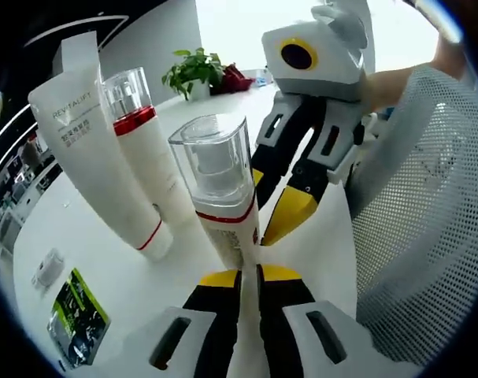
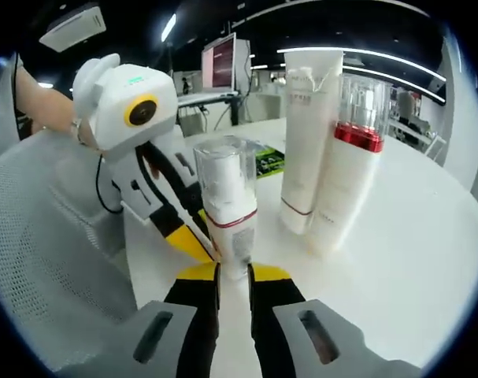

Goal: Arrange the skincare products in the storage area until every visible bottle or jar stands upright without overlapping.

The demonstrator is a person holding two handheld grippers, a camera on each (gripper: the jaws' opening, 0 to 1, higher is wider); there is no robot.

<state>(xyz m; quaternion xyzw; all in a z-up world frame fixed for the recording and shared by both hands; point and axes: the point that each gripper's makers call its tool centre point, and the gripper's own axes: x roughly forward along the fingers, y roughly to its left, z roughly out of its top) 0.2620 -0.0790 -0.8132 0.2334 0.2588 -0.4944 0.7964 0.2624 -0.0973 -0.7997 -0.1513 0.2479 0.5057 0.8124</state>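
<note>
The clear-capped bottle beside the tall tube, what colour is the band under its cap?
Red band, clearest in the right gripper view.

White table [image 2: 427, 236], potted plant [image 1: 193, 71], monitor [image 2: 219, 64]; ceiling light strips, perhaps office.

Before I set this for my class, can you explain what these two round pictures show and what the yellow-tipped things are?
A person holds a hand-held gripper in each hand; a camera rides on each. The left gripper view looks along the left hand-held gripper, the right gripper view along the right hand-held gripper; each also shows in the other's view. Both seem shut on the small pump bottle, from opposite sides. On the white table a tube and a red-banded bottle stand upright, side by side. A mesh basket sits beside them.
</note>
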